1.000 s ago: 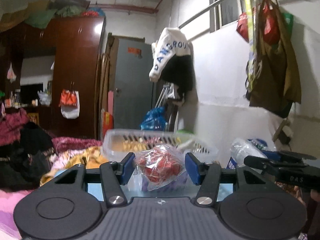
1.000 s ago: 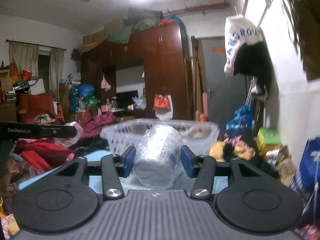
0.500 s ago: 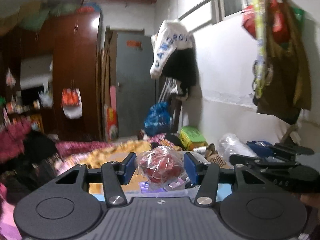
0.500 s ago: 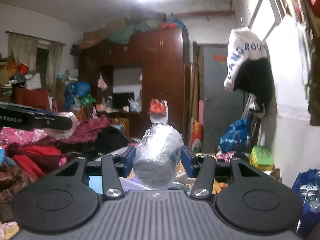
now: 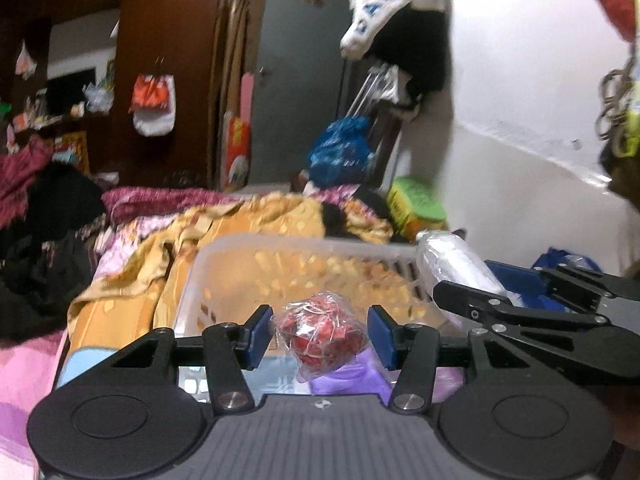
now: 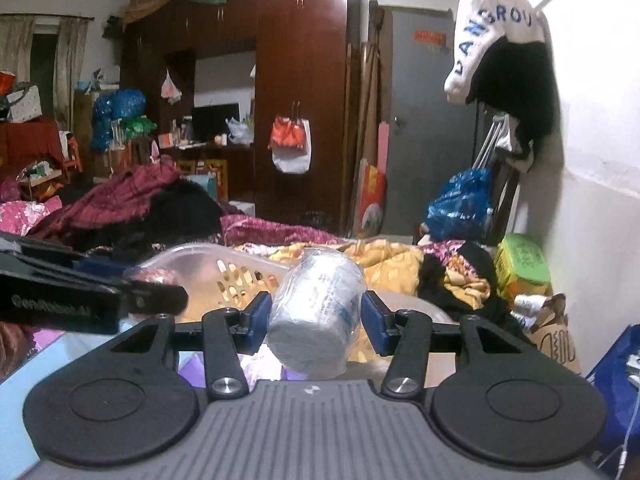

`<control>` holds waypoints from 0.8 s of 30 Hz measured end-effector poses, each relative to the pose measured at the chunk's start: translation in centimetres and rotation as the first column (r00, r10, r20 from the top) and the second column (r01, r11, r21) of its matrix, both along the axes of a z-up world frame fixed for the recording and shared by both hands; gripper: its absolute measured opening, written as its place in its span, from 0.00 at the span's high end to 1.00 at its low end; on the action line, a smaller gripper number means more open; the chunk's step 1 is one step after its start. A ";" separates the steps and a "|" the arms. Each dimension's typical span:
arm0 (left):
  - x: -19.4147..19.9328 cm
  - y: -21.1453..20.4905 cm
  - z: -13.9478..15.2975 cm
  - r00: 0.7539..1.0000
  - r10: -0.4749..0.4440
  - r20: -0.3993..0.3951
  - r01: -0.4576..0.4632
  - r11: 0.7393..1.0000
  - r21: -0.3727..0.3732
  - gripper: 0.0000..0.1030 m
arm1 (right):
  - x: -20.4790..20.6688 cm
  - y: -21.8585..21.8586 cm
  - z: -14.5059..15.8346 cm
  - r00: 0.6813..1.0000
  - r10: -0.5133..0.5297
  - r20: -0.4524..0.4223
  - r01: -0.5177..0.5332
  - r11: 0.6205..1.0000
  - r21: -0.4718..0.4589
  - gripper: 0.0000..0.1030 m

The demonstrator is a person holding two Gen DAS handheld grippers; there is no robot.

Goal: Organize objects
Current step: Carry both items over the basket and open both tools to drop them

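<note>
My left gripper (image 5: 320,334) is shut on a clear bag of red pieces (image 5: 322,336), held just above the near edge of a white slotted plastic basket (image 5: 240,272). My right gripper (image 6: 316,322) is shut on a white roll wrapped in clear plastic (image 6: 314,314). The roll also shows in the left wrist view (image 5: 452,264), at the basket's right rim, with the right gripper's black body (image 5: 532,312) behind it. The basket shows in the right wrist view (image 6: 224,272), ahead and to the left. The left gripper's body (image 6: 72,292) crosses that view at the left.
The basket lies on a bed heaped with a yellow patterned cloth (image 5: 256,216) and dark clothes (image 5: 52,240). A purple item (image 5: 348,376) lies under the left gripper. A green box (image 5: 416,208) and blue bag (image 5: 340,152) sit by the white wall (image 5: 520,160). A dark wardrobe (image 6: 304,92) stands behind.
Both grippers tipped up away from the basket half a second ago and have come back down, closer over it. Both still hold their loads.
</note>
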State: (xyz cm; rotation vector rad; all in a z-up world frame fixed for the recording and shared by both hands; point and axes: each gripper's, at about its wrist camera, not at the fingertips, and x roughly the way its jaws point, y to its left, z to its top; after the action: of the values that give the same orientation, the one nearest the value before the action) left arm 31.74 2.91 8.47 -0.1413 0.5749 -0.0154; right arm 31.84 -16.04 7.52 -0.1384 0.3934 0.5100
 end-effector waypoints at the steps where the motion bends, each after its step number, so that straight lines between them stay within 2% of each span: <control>1: 0.7 0.3 -0.7 1.000 0.004 -0.023 -0.004 1.000 -0.006 0.46 | 0.0 -0.1 -0.2 1.000 0.001 -0.014 -0.001 1.000 -0.007 0.49; 3: 1.2 0.2 -1.6 0.999 0.009 -0.048 -0.009 1.000 0.004 0.46 | 0.1 0.3 -0.6 0.999 0.007 -0.033 -0.007 1.000 -0.020 0.49; 4: 1.3 -0.2 -1.9 0.999 -0.002 -0.046 0.004 0.999 0.039 0.46 | 0.2 0.4 -0.8 0.999 0.002 -0.034 -0.003 1.000 -0.024 0.48; 6: 1.2 -0.5 -2.1 0.997 -0.015 -0.076 0.017 0.999 0.034 0.46 | 0.2 0.2 -0.8 0.999 -0.016 -0.034 0.015 1.000 -0.025 0.48; 10: 0.8 -0.6 -2.1 0.998 -0.016 -0.056 0.019 0.998 0.053 0.42 | 0.7 -0.2 -0.8 0.996 -0.017 -0.087 0.012 0.998 -0.058 0.46; 12: 0.1 -0.5 -1.8 0.999 -0.021 -0.032 0.022 0.999 0.036 0.39 | -0.1 -0.6 -0.5 0.998 -0.029 -0.054 0.026 0.998 -0.056 0.40; 13: -0.7 -0.4 -1.4 1.000 -0.023 -0.007 0.023 0.999 0.032 0.33 | -0.3 -0.9 -0.2 0.999 -0.034 -0.043 0.032 0.998 -0.046 0.33; 14: -1.4 -0.5 -1.0 1.000 -0.012 0.018 0.011 0.999 0.042 0.26 | -0.9 -1.6 0.3 0.999 -0.040 -0.027 0.040 0.999 -0.025 0.25; 15: -2.3 -0.5 -0.5 0.999 0.003 0.046 -0.006 0.998 0.063 0.11 | -1.2 -2.1 0.8 0.999 -0.044 -0.011 0.044 0.999 -0.002 0.22; 16: -3.7 -0.5 0.2 0.997 -0.003 0.075 -0.003 0.996 0.085 0.03 | -1.5 -2.7 1.4 0.999 -0.045 0.002 0.045 0.999 0.021 0.14; 17: -4.8 -0.6 0.6 0.996 -0.028 0.088 0.019 0.995 0.097 0.03 | -2.3 -3.4 2.0 0.999 -0.041 0.018 0.040 0.998 0.047 0.04; 18: -6.1 -0.4 1.1 0.993 -0.059 0.099 0.048 0.993 0.110 0.03 | -3.2 -4.2 2.6 0.999 -0.034 0.039 0.031 0.997 0.076 0.00; 21: -10.1 0.2 2.9 0.991 -0.043 0.127 0.023 0.988 0.156 0.03 | -7.0 -6.4 3.7 0.995 -0.001 0.097 -0.011 0.993 0.119 0.00; 24: -13.7 1.2 5.2 0.992 -0.036 0.122 0.014 0.984 0.177 0.03 | -10.0 -7.4 4.5 0.991 0.008 0.131 -0.022 0.994 0.104 0.00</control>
State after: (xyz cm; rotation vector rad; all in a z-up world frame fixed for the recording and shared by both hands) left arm 18.07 4.07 13.65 0.0382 0.4503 0.0025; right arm 21.86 -23.43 11.98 -0.0726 0.2374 0.5327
